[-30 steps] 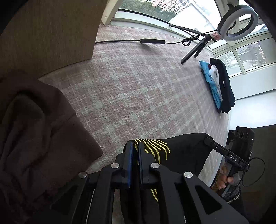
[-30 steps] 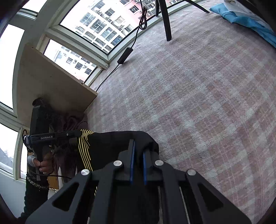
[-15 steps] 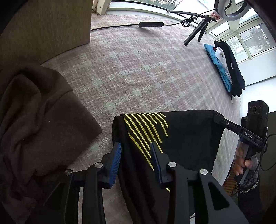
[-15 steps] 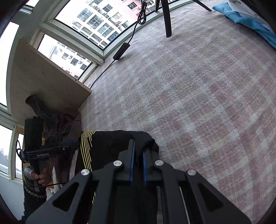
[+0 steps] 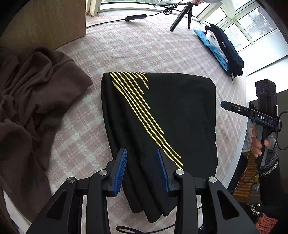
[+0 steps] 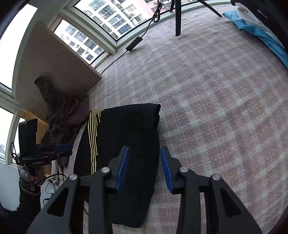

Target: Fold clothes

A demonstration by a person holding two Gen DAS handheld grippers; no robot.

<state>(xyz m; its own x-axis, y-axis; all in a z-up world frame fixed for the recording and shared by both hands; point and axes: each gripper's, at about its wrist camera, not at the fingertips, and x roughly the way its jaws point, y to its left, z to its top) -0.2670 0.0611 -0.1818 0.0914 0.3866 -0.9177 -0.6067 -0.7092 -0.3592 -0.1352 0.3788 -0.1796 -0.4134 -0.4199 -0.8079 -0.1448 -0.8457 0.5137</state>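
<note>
A black garment with yellow stripes [image 5: 171, 111] lies folded flat on the pink plaid tabletop [image 5: 126, 52]. My left gripper [image 5: 141, 153] hovers open over its near left edge, and the blue pads stand apart from the cloth without pressing it. In the right wrist view the same garment [image 6: 126, 129] lies under my right gripper [image 6: 144, 151], whose jaws are opening with nothing pinched between them. Each gripper also shows in the other's view: the right gripper [image 5: 223, 104] just off the garment's right edge, the left gripper [image 6: 63, 149] beside its striped end.
A crumpled brown garment [image 5: 36, 100] lies heaped on the left, against a wooden board [image 5: 45, 23]. A stack of folded blue and dark clothes [image 5: 221, 46] sits far right. A tripod [image 5: 181, 16] and a cable with its adapter [image 5: 135, 17] lie near the window. The table's edge [image 5: 243, 126] runs down the right.
Both grippers were shut on the black garment; the left let go first, then the right. The garment now lies flat and both grippers have drawn back from it.
</note>
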